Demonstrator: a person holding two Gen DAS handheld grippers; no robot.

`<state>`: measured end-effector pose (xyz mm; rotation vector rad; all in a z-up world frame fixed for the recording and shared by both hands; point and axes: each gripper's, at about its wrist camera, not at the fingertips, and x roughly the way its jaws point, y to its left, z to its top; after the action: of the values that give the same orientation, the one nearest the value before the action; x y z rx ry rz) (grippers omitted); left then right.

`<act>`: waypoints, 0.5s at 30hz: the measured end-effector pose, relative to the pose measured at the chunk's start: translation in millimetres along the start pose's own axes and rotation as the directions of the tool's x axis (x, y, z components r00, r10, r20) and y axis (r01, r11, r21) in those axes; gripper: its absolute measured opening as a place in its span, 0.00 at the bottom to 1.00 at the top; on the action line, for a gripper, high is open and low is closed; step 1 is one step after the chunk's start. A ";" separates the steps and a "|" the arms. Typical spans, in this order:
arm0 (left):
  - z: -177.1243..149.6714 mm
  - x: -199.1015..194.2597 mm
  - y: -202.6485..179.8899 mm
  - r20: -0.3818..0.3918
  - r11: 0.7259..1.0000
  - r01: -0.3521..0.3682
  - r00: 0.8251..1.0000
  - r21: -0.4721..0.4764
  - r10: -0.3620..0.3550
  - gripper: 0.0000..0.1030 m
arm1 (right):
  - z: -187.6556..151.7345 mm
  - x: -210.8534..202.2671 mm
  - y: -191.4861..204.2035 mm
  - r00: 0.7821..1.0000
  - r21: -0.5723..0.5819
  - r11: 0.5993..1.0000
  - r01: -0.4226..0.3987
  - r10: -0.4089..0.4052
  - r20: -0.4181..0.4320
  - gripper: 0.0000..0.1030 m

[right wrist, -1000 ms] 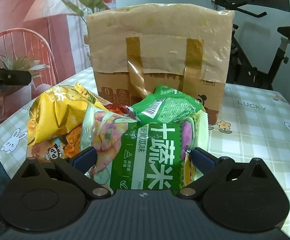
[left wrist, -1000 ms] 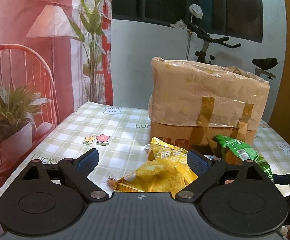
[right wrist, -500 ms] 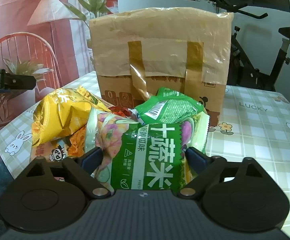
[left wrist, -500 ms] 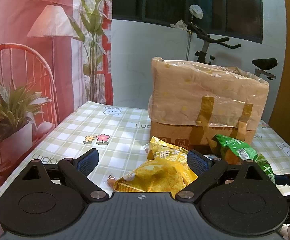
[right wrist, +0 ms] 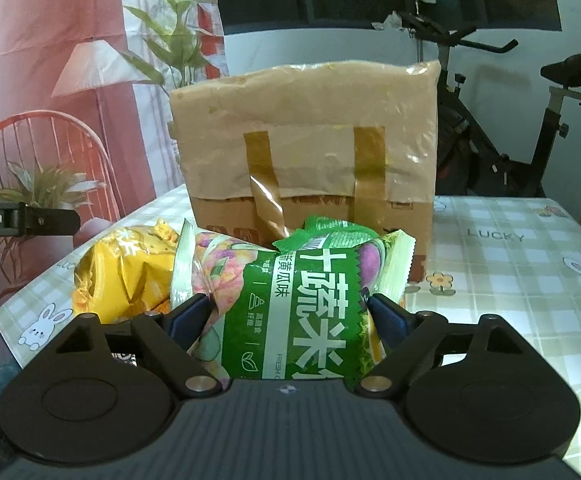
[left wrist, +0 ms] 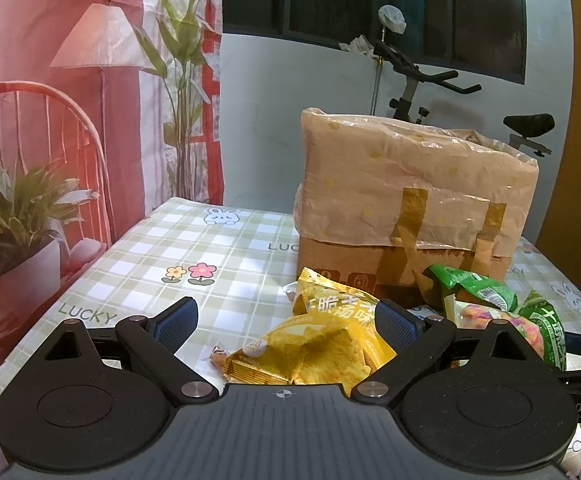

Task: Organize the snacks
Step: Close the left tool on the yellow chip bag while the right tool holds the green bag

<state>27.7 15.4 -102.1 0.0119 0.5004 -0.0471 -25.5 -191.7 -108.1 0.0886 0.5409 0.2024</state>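
So the right gripper (right wrist: 288,306) is pinching the green snack bag (right wrist: 310,300) from both sides, with its 2 blue fingertips (right wrist: 192,314) pressing into the wrapper. That bag is sitting up off the checked tablecloth (right wrist: 510,280), right in front of the brown box (right wrist: 306,148) that's wearing a plastic liner taped on with 2 strips. A second green packet (right wrist: 330,234) is peeking out just behind it, and a yellow chip bag (right wrist: 118,276) is lying just to its left.

Over on the left wrist view, the left gripper (left wrist: 286,320) is hanging with its fingers spread wide, not gripping anything. The yellow chip bag (left wrist: 322,340) is lying on the tablecloth (left wrist: 170,248) between and beyond those fingers, closer to the right one. The green snack bag (left wrist: 546,332) is showing at the right edge, and the brown box (left wrist: 410,200) is standing behind the snacks. An exercise bike (left wrist: 430,92) is standing behind the table by the wall.
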 end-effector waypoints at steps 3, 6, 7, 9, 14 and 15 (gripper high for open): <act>-0.7 1.0 -1.2 -0.004 1.000 0.011 1.000 0.005 -0.011 0.94 | -1.1 1.9 -1.4 1.000 0.007 1.000 -0.002 0.002 -0.006 0.85; -1.5 0.9 -1.3 -0.006 1.000 0.023 1.000 0.004 -0.023 0.94 | -2.0 0.3 -3.1 1.000 0.012 1.000 -0.001 0.001 0.000 0.85; -1.7 1.2 -1.3 -0.006 1.000 0.027 1.000 0.002 -0.027 0.94 | -2.1 0.7 -3.7 1.000 0.014 1.000 -0.001 0.001 0.001 0.85; -2.6 1.8 -2.0 -0.005 1.000 0.031 0.999 0.001 -0.031 0.94 | -3.0 1.5 -4.8 1.000 0.021 1.000 -0.003 0.003 -0.003 0.85; -3.7 4.6 -4.7 0.001 0.999 0.046 0.999 0.016 -0.046 0.94 | -4.8 2.0 -5.1 1.000 0.029 1.000 -0.006 0.006 -0.008 0.85; -4.0 5.5 -5.1 0.011 0.998 0.054 0.998 0.024 -0.055 0.94 | -4.8 1.8 -5.3 1.000 0.030 1.000 -0.006 0.007 -0.007 0.85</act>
<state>30.4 10.2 -108.4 0.0212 0.4882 -0.1063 -25.6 -196.3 -113.8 0.1187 0.5507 0.2011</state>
